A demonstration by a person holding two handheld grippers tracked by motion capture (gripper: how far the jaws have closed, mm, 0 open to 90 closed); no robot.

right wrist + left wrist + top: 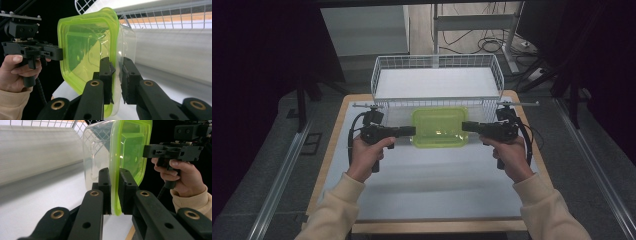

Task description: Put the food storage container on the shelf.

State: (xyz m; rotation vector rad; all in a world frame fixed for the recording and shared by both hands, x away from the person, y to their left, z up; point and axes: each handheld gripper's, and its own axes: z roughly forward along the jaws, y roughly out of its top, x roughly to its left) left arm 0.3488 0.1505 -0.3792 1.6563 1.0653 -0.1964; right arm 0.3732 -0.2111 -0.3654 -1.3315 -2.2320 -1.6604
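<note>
Above the white table (437, 175), just before the wire basket (384, 75), we hold the lidded container (440, 127) with left gripper (411, 131) and right gripper (465, 126) clamped on opposite lid rims, judging it light, slick and somewhat flexible.

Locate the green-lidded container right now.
High view: the container sits mid-table, just in front of the wire basket, gripped at its rim by the left gripper and the right gripper.
</note>
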